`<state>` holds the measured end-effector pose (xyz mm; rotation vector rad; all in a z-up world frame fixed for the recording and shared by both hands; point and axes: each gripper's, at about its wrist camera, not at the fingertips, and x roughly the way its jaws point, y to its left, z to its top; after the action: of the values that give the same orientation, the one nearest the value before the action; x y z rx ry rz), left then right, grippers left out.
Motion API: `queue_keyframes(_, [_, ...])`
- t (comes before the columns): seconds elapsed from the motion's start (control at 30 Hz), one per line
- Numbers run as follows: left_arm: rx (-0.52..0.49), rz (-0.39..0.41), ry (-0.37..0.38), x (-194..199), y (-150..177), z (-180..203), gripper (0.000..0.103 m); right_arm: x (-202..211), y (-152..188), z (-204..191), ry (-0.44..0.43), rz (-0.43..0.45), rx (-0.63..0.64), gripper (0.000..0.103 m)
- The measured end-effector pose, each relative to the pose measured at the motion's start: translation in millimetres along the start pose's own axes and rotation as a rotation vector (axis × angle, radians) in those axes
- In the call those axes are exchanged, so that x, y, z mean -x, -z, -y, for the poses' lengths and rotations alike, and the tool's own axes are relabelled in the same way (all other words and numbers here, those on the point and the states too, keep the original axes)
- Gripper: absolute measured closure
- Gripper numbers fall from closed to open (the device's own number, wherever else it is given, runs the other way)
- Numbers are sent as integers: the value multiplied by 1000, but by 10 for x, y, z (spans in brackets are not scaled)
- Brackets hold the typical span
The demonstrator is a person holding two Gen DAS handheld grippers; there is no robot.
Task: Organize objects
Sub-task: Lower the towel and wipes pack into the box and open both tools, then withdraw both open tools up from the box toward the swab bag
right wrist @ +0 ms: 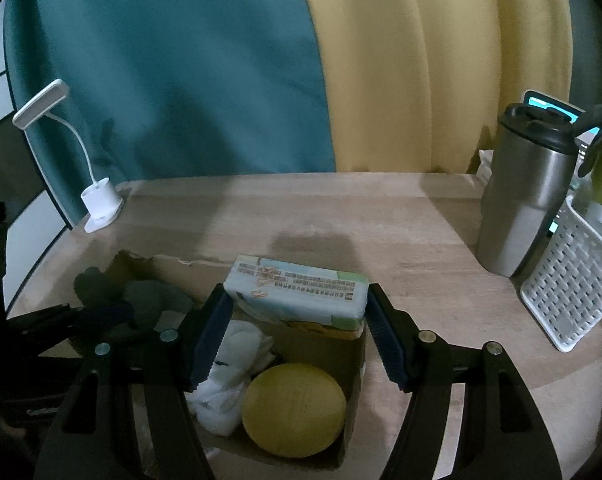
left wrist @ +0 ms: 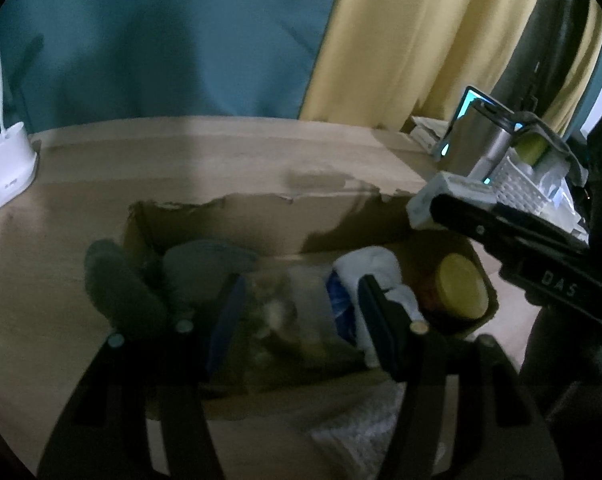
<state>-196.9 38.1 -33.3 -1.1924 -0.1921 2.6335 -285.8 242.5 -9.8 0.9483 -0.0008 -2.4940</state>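
Now clamped across its ends in the right gripper (right wrist: pixel 297 332), tissue pack (right wrist: pixel 297 294) above the cardboard box (right wrist: pixel 351 384) on the desk (right wrist: pixel 421 248). Left gripper (left wrist: pixel 297 320) spread wide, empty, over the box. Risk: soft pack buckling, slipping out, landing outside the box.

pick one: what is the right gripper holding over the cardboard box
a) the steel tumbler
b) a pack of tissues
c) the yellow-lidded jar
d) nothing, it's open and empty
b: in the right wrist view the right gripper is shut on the tissue pack, pressed at both ends above the cardboard box; the yellow-lidded jar lies inside the box and the steel tumbler stands on the table.
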Motion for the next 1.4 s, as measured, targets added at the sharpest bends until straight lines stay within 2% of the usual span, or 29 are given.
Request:
queue_keyframes(0.77, [14, 2, -11, -39, -39, -87, 43, -197, 3, -2, 23, -21, 17, 31])
queue_keyframes(0.9, [15, 6, -13, -27, -46, -82, 43, -226, 20, -27, 47, -27, 36, 19])
queue_keyframes(1.4, [2, 32, -7, 161, 17, -36, 43, 6, 76, -43, 68, 8, 42, 19])
